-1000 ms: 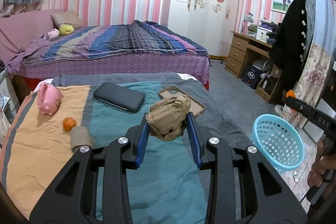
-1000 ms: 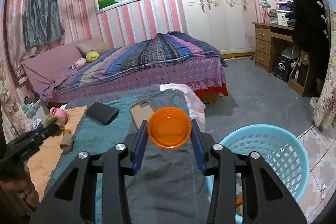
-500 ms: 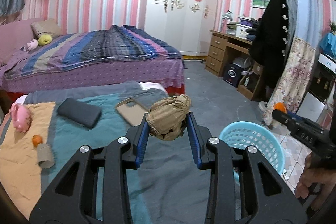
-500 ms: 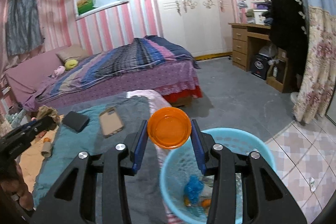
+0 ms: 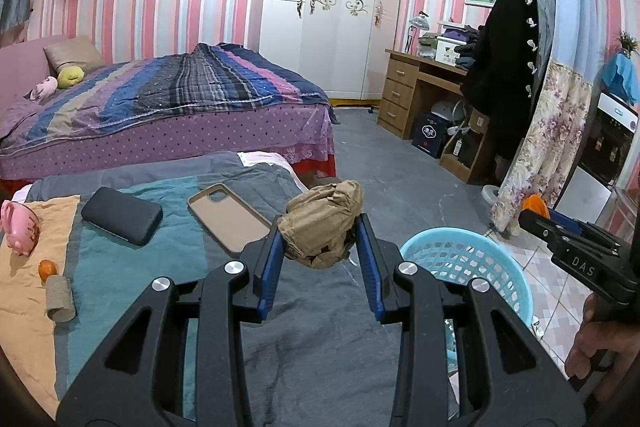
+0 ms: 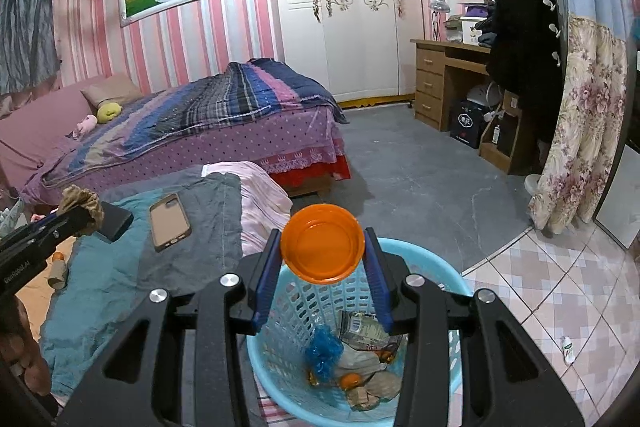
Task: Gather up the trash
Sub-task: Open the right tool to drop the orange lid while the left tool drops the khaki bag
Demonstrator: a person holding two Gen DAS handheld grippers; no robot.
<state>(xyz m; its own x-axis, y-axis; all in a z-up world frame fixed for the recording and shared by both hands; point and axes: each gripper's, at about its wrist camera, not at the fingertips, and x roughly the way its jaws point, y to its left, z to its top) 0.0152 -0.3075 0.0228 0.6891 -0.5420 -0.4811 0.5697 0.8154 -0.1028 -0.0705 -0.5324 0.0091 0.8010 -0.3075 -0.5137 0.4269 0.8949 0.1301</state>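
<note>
My left gripper [image 5: 320, 247] is shut on a crumpled brown paper wad [image 5: 322, 221], held over the near bed's grey blanket, just left of the light blue basket [image 5: 472, 259]. In the right wrist view that wad [image 6: 80, 201] shows at the far left on the left gripper's tip. My right gripper [image 6: 323, 267] is shut on an orange plastic lid [image 6: 322, 249], directly above the basket [image 6: 424, 267], which holds several scraps of trash. The lid [image 5: 535, 205] also peeks out at the right of the left wrist view.
On the near bed lie a dark case [image 5: 122, 215], a tan phone case [image 5: 228, 217], a pink piggy bank [image 5: 18, 227], a small orange [image 5: 48, 269] and a cardboard tube [image 5: 60, 297]. A second bed [image 5: 160, 107], wardrobe and desk [image 5: 420, 87] stand behind. A small bottle [image 6: 568, 349] lies on the tiles.
Both grippers have swung right across the near bed toward the basket. The orange lid went from over the blanket to above the basket. Both grips are unchanged.
</note>
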